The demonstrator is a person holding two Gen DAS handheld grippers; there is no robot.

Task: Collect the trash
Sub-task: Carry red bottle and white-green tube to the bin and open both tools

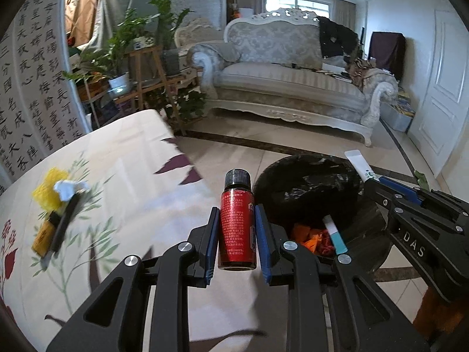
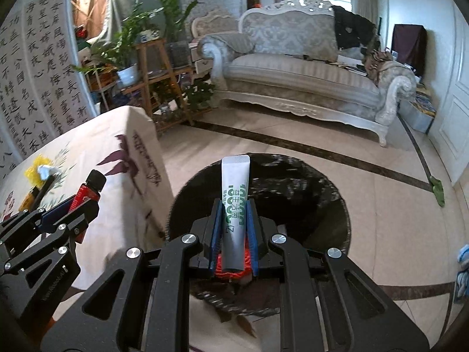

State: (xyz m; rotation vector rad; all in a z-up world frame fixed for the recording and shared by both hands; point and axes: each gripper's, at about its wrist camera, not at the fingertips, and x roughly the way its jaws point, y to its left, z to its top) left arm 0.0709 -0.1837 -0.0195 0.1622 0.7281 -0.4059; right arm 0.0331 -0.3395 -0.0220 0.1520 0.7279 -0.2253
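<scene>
From the left wrist view, the left claw (image 1: pixel 236 228) grips a red bottle (image 1: pixel 236 228) upright by its body, just off the table (image 1: pixel 132 176) edge beside the black-lined bin (image 1: pixel 307 182), seemingly for dropping; more trash (image 1: pixel 58 199) remains near the table's far left edge. From the right wrist view, the right claw (image 2: pixel 234 228) pinches a white tube (image 2: pixel 234 205) directly above the bin (image 2: pixel 293 187), apparently so it falls inside.
</scene>
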